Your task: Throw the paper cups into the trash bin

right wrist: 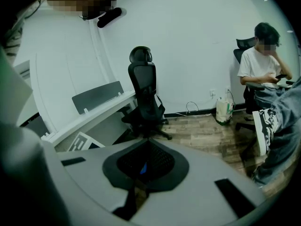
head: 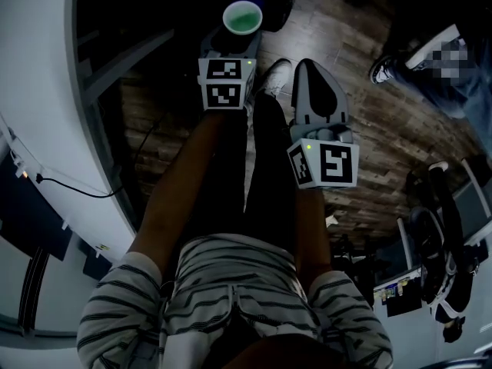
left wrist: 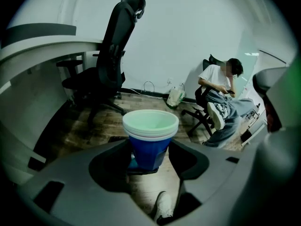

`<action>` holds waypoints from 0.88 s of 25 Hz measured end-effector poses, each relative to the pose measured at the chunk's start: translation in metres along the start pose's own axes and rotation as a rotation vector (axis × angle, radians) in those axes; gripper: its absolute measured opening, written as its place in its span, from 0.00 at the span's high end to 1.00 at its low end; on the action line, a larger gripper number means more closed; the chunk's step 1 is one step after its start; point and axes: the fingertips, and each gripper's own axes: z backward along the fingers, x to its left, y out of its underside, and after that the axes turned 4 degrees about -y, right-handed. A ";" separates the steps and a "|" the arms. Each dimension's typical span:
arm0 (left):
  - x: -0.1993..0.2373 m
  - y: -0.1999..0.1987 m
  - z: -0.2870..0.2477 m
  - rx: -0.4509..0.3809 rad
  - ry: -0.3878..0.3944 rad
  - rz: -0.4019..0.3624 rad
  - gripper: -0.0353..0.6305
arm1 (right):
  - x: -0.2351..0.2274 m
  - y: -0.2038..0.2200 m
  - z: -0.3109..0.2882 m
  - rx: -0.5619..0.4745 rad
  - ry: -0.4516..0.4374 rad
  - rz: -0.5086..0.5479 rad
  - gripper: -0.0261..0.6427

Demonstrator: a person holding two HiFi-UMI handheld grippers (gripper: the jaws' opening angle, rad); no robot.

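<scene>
Nested blue paper cups (left wrist: 149, 138) with white rims stand upright between the jaws of my left gripper (left wrist: 149, 149), which press on their sides. From the head view I look down into the top cup (head: 242, 17), held out ahead of my left gripper (head: 233, 43) above the wooden floor. A dark rounded object (head: 275, 2) lies just beyond the cup; I cannot tell whether it is the bin. My right gripper (head: 309, 66) hangs beside it, lower and to the right. Its jaws (right wrist: 146, 144) meet with nothing gripped.
A black office chair (left wrist: 110, 55) stands by a curved white desk (left wrist: 37, 65). A person (left wrist: 221, 93) sits on another chair at the right. A white bag (left wrist: 175, 97) leans against the wall. My own white shoe (head: 275, 75) shows below the grippers.
</scene>
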 end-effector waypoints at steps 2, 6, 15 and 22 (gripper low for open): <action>0.003 0.007 -0.011 0.017 -0.001 0.011 0.54 | -0.003 0.004 -0.002 0.003 0.004 -0.006 0.94; 0.007 0.023 -0.030 0.049 0.008 0.023 0.55 | -0.009 0.011 0.000 0.010 0.020 -0.011 0.94; 0.013 0.041 -0.069 0.092 -0.006 -0.069 0.55 | -0.023 0.019 0.003 0.025 0.029 -0.012 0.94; 0.016 0.051 -0.098 0.145 0.005 0.026 0.55 | -0.030 0.025 0.003 0.042 0.024 -0.013 0.94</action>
